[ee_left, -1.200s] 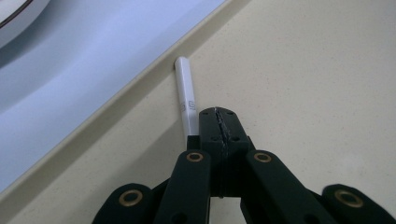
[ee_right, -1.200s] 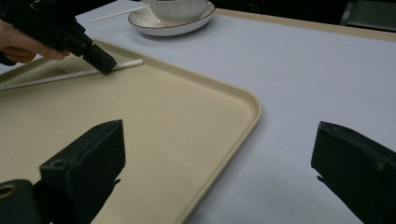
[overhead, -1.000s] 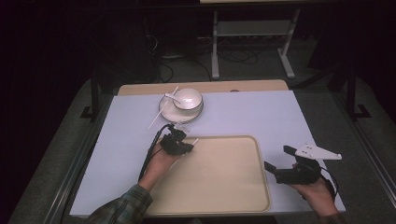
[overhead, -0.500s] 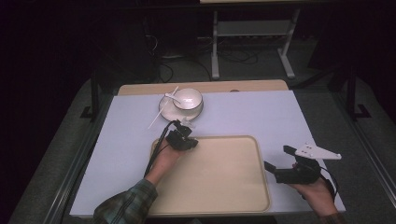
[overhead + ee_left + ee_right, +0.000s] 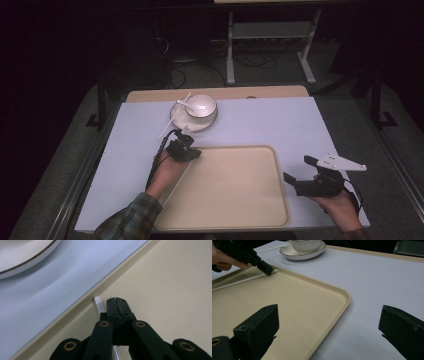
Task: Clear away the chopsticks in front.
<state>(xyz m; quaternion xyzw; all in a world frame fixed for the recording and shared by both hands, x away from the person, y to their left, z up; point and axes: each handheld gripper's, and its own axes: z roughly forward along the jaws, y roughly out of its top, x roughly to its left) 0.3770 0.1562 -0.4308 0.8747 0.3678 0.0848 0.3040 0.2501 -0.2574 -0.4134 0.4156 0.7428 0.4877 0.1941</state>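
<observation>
My left gripper (image 5: 196, 153) is shut, with its tips low over the far left corner of the beige tray (image 5: 235, 195). In the left gripper view a thin white chopstick (image 5: 98, 302) lies on the tray (image 5: 175, 290), just left of and under the closed jaws (image 5: 117, 303). The right gripper view shows that chopstick (image 5: 242, 280) running along the tray's left rim. My right gripper (image 5: 298, 170) stands open beside the tray's right edge, nothing between its jaws.
A white bowl (image 5: 201, 105) with a spoon (image 5: 183, 104) sits on a saucer (image 5: 192, 124) at the back of the pale blue table. A second white chopstick (image 5: 167, 125) leans off the saucer's left side. Dark floor and a metal rack lie beyond.
The left hand has shifted slightly at the tray's far left corner. The right hand has kept still.
</observation>
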